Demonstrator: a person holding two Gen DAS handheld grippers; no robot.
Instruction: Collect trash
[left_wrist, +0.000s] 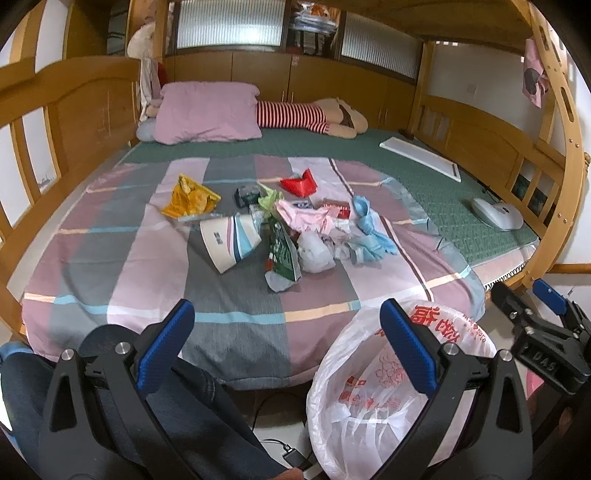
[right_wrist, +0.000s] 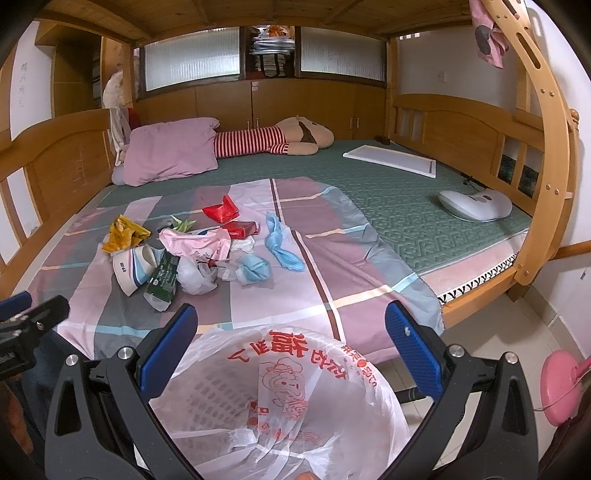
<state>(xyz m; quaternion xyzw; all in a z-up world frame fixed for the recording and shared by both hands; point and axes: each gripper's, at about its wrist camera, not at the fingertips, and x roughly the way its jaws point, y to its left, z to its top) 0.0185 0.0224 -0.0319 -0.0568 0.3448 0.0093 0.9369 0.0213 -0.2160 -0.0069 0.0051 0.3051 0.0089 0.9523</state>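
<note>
1. Trash pile (left_wrist: 280, 225) heaped mid-bed on striped sheet (left_wrist: 122, 258), sprawling left to right.
2. Paper cup (left_wrist: 229, 240) tipped over, mouth facing the foot edge.
3. Lined bin (right_wrist: 280, 398) upright below.
4. Left gripper (left_wrist: 288, 350), right gripper (right_wrist: 291, 354): spread wide, holding nothing.

Red Chinese characters, including large "福", printed upside down on white bin bag (right_wrist: 280, 387) between right fingers. "DAS" embossed on right gripper (left_wrist: 554, 299) body, beyond left gripper's right finger. Cup and wrapper print unreadable.
</note>
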